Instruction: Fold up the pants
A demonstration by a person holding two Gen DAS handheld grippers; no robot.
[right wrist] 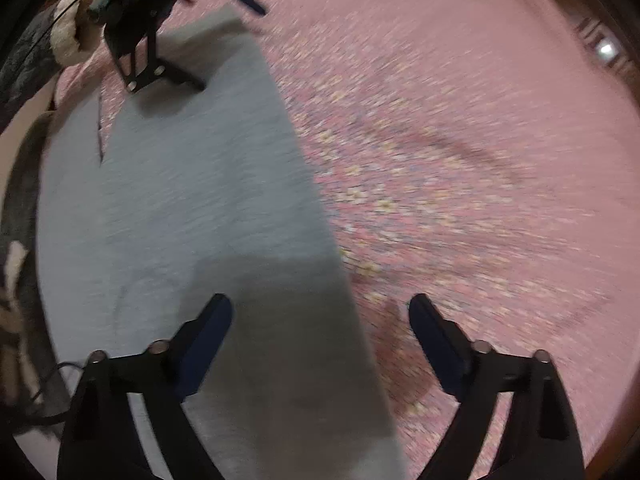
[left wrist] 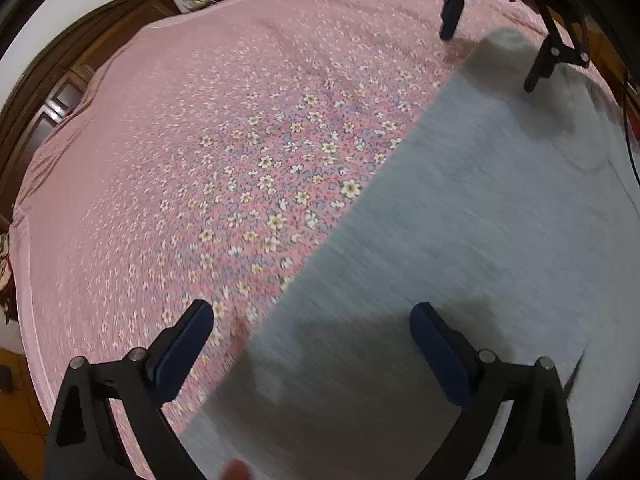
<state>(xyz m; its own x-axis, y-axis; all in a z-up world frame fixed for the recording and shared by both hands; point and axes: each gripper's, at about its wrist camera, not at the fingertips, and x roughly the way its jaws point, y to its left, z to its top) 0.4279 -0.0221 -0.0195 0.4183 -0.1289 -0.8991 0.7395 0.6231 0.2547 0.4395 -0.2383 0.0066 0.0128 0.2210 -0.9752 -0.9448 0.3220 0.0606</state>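
Observation:
Grey pants (left wrist: 480, 232) lie flat on a pink flowered bedsheet (left wrist: 200, 140). In the left wrist view they fill the lower right, with a straight long edge running diagonally. My left gripper (left wrist: 312, 320) is open and straddles that edge near one end. My right gripper (left wrist: 488, 60) shows at the top right, open, over the pants' far end. In the right wrist view the pants (right wrist: 192, 184) fill the left half, on the sheet (right wrist: 460, 160). My right gripper (right wrist: 320, 312) is open over their edge. The left gripper (right wrist: 224, 40) shows at the top left, open. Both views are motion-blurred.
A dark wooden bed frame (left wrist: 56, 80) runs along the far left side of the bed. A black cable (left wrist: 628, 132) hangs at the right edge. Pale bundled cloth (right wrist: 68, 36) lies beyond the pants at the top left of the right wrist view.

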